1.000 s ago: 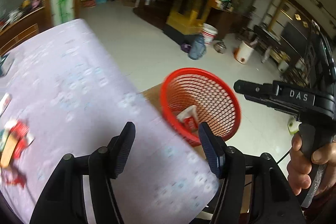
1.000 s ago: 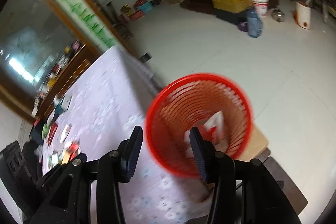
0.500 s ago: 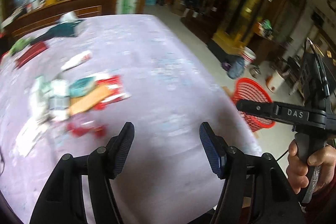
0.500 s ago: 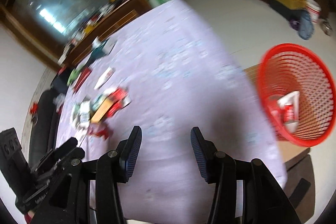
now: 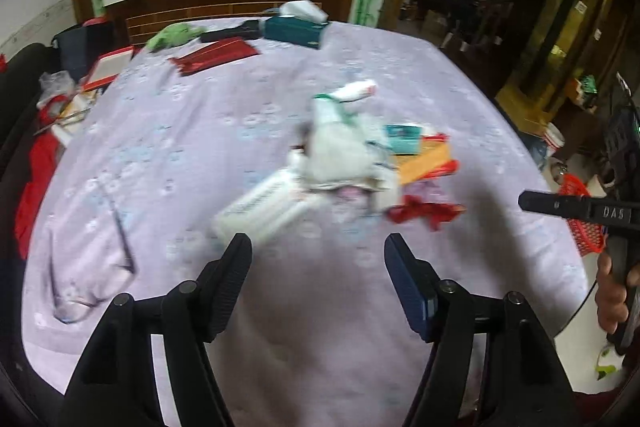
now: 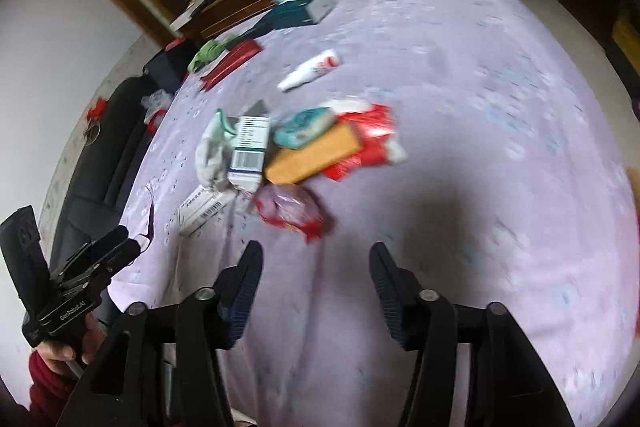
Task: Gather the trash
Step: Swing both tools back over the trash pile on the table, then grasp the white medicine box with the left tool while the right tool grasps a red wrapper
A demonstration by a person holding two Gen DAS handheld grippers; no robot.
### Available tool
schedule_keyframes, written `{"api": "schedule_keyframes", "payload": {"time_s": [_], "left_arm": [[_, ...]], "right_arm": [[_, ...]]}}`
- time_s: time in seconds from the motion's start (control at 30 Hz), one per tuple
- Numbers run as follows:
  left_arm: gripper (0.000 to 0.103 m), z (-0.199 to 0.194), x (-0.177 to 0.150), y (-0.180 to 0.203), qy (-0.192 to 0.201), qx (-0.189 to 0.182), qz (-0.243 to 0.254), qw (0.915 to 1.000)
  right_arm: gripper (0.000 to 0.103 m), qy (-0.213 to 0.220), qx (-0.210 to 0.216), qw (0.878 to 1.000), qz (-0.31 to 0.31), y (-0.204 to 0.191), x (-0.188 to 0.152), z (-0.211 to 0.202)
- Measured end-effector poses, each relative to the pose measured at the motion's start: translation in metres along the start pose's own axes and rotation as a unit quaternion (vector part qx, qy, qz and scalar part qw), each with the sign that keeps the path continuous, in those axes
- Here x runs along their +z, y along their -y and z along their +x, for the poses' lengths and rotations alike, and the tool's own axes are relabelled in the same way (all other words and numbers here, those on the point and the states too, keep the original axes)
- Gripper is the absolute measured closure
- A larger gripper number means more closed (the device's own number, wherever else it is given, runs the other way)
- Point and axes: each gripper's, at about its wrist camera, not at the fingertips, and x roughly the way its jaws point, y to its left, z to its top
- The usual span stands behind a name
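Where "DAS" marks the right gripper (image 6: 316,259), both it and left gripper (image 5: 318,251) agape, empty.

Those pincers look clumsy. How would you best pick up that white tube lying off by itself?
Probably across its middle, from above. The tube lies flat on the cloth, apart from the trash pile, so its long sides are free. The right tool is open, wide enough to straddle its narrow width.
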Motion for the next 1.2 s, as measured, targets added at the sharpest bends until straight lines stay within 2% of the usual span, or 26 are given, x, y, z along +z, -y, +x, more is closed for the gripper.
{"api": "schedule_keyframes", "payload": {"time_s": [0.17,0.33,0.43,0.5,0.53,0.57,0.6,0.7,0.97,1.13,1.17,1.2], "left_arm": [[0.035,0.018,0.001,-0.038,-0.018,0.011,0.002,0.9998],[0.034,0.042,0.009,-0.049,-0.039,0.004,0.028,0.9988],[0.029,0.059,0.017,-0.051,-0.050,-0.003,0.054,0.9973],[0.028,0.069,0.020,-0.050,-0.054,-0.004,0.070,0.9961],[0.027,0.074,0.022,-0.049,-0.058,-0.005,0.076,0.9954],[0.027,0.080,0.023,-0.049,-0.062,-0.005,0.080,0.9948],[0.027,0.086,0.025,-0.049,-0.066,-0.005,0.083,0.9943],[0.027,0.099,0.028,-0.047,-0.077,-0.013,0.090,0.9929],[0.025,0.121,0.031,-0.030,-0.088,-0.026,0.127,0.9876],[0.025,0.134,0.029,-0.023,-0.083,-0.008,0.121,0.9891],[0.031,0.136,0.029,-0.024,-0.084,-0.006,0.116,0.9896],[0.032,0.137,0.027,-0.024,-0.085,-0.004,0.111,0.9902]], "right_arm": [[0.037,-0.006,-0.003,1.000,-0.025,-0.021,0.021,0.046],[0.037,-0.028,-0.033,0.996,-0.075,-0.041,0.025,0.080],[0.037,-0.045,-0.057,0.992,-0.102,-0.048,0.020,0.094],[0.037,-0.049,-0.071,0.991,-0.106,-0.049,0.018,0.099],[0.041,-0.050,-0.075,0.991,-0.103,-0.048,0.017,0.100],[0.058,-0.051,-0.078,0.991,-0.093,-0.046,0.017,0.101],[0.065,-0.055,-0.076,0.992,-0.085,-0.044,0.017,0.099],[0.075,-0.052,-0.062,0.995,-0.058,-0.039,0.015,0.091],[0.077,-0.026,-0.039,0.999,-0.004,-0.028,-0.003,0.044],[0.077,-0.021,-0.030,0.999,0.007,-0.033,-0.010,0.035],[0.077,-0.020,-0.027,0.999,0.009,-0.033,-0.011,0.033],[0.077,-0.020,-0.025,0.999,0.010,-0.033,-0.012,0.032]]}}
